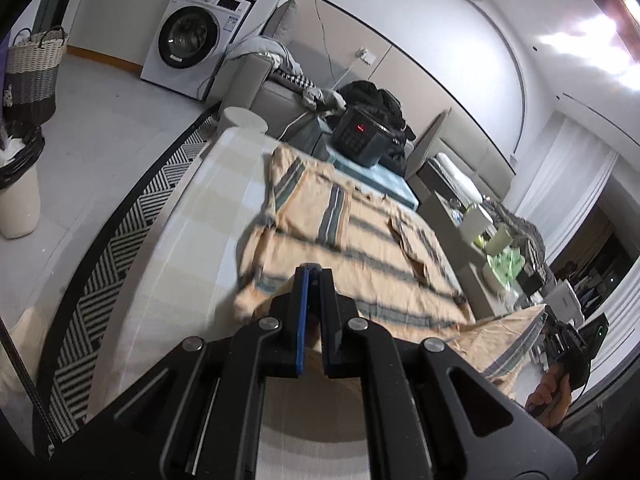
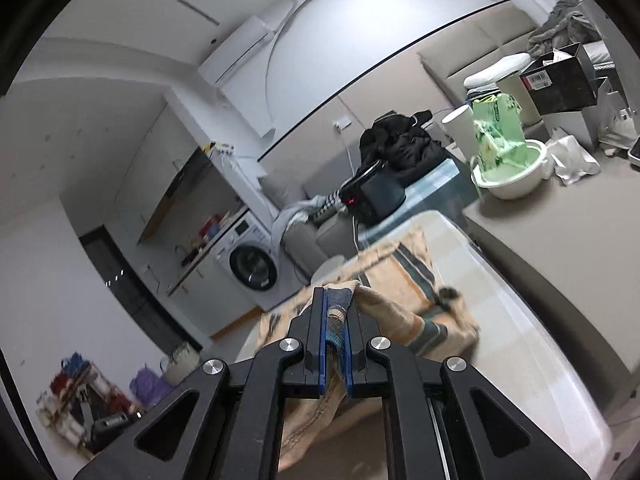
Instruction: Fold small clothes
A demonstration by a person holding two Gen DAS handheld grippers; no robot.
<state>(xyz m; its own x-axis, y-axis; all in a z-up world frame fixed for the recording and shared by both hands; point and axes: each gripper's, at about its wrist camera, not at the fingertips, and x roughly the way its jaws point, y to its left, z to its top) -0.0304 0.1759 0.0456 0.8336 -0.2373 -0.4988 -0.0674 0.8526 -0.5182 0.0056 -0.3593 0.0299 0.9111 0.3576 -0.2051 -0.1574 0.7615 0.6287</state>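
Striped orange shirt (image 1: 352,240) lay spread across the pale checked tabletop (image 1: 192,240), its near hem lifted. Left gripper (image 1: 314,276) had its jaws pressed together on the near edge of the fabric. Right gripper (image 2: 336,312) pinched a bunched fold of the same shirt (image 2: 400,280) between its blue pads (image 2: 323,344), raised above the table.
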